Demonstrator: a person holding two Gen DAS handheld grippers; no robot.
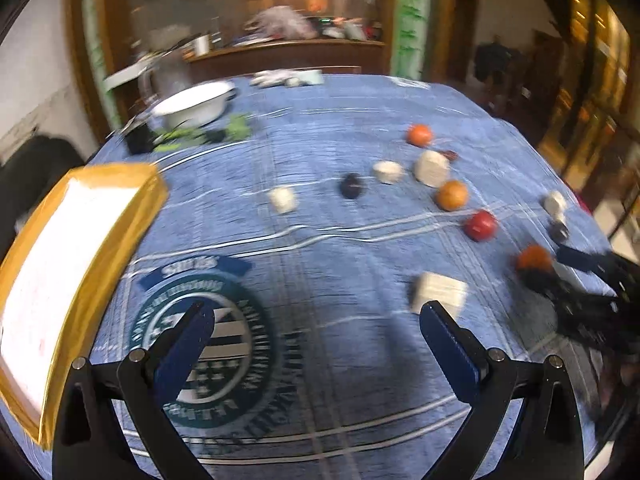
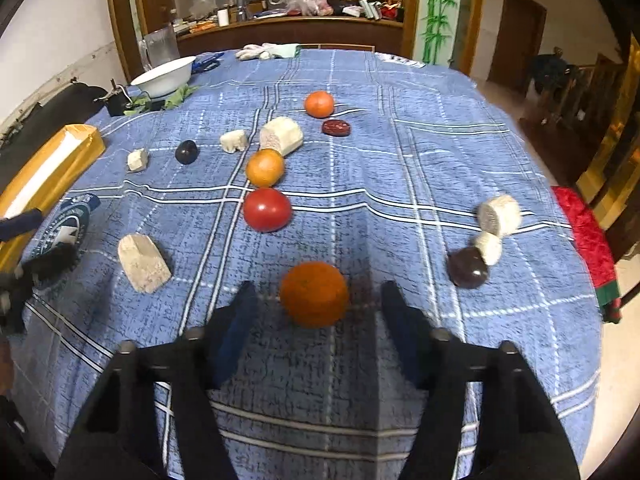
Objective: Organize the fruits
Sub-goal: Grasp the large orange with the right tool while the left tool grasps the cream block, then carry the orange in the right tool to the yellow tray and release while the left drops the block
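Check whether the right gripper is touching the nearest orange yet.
Apart. In the right wrist view the orange sits on the tablecloth between the open fingers of the right gripper, with blue cloth visible on both sides of it.

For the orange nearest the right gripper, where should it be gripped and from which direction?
Grip the round orange fruit across its widest middle, coming straight forward and down from the near side. It sits free on the blue checked tablecloth, already centred between the open fingers of the right gripper, with clear cloth on both flanks. Being a smooth ball, a hold above or below its middle would likely slip.
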